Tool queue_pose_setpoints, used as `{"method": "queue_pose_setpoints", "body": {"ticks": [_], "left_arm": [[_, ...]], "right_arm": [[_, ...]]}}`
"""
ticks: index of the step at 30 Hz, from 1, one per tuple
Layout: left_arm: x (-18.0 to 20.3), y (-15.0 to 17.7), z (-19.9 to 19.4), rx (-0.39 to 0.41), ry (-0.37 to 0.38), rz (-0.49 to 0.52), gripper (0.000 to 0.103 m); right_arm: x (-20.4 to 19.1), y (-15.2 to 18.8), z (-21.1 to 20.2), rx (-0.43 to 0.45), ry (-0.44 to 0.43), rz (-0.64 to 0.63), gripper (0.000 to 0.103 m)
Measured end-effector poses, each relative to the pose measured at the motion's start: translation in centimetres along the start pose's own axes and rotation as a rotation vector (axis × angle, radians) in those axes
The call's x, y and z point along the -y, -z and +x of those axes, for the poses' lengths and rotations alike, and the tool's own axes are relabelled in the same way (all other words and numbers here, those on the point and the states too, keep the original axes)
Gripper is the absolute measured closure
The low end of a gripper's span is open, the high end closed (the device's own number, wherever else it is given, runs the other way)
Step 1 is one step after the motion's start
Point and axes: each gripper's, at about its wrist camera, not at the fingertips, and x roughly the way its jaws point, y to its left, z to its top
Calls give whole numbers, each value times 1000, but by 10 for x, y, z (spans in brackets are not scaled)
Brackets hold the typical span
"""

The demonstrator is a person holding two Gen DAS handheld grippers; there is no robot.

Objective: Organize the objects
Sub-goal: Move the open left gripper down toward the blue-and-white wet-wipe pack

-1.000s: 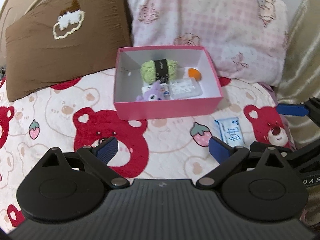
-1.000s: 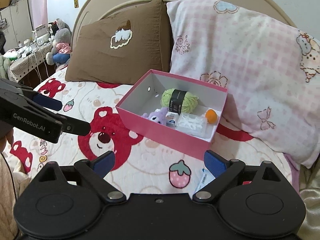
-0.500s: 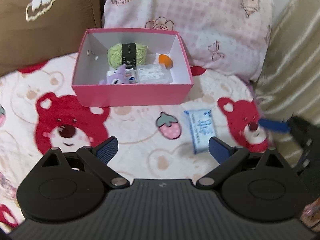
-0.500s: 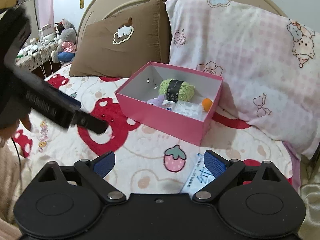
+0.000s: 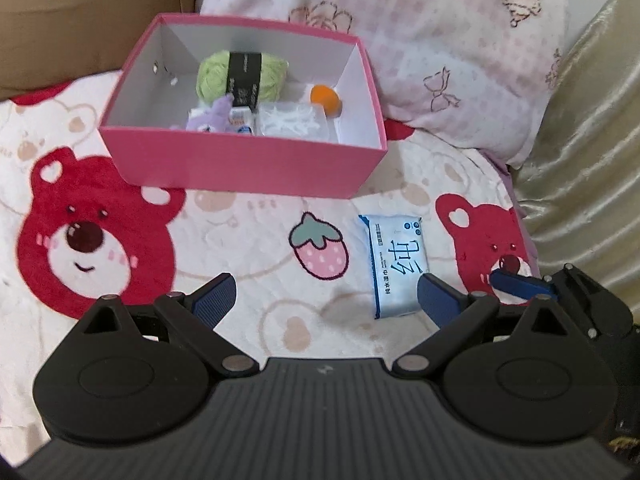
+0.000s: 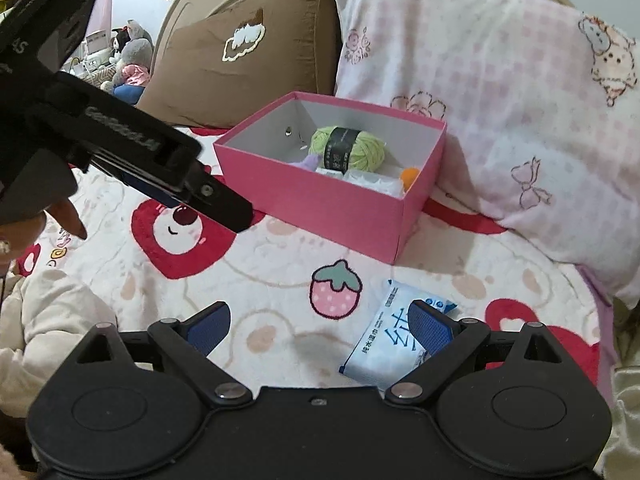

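A pink box [image 5: 248, 168] [image 6: 332, 204] stands on the bear-print bedspread. It holds a green yarn ball [image 5: 242, 76] [image 6: 348, 149], a purple plush toy [image 5: 212, 118], a clear plastic pack [image 5: 294, 120] and an orange ball [image 5: 325, 95]. A blue-white wet-wipe pack [image 5: 396, 266] [image 6: 394, 340] lies on the bedspread in front of the box's right corner. My left gripper [image 5: 326, 296] is open and empty, the pack by its right finger. My right gripper [image 6: 320, 326] is open and empty, its right finger over the pack.
A brown pillow [image 6: 248, 56] and a pink checked pillow [image 6: 500, 92] lean against the headboard behind the box. A gold curtain [image 5: 588, 140] hangs at the right. The left gripper's body [image 6: 120, 148] crosses the left of the right wrist view. Plush toys [image 6: 130, 58] sit far left.
Both grippers have moved down and toward the wet-wipe pack. The left one swung right, so the box shifted left in its view. Both stayed open.
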Motion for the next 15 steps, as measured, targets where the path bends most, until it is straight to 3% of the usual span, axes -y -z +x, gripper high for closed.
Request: {"method": "queue_pose_setpoints", "body": {"ticks": [3,7,15], "left_arm": [[4,6,15,5,15,18,5],[16,16,27,20,1,62,5],[37,30,63,59,61,130,5]], "right_arm": [[4,10,9,12,-21,0,6],[11,20,22,-3,15,21,6],[19,44,50,7,87,38,6]]}}
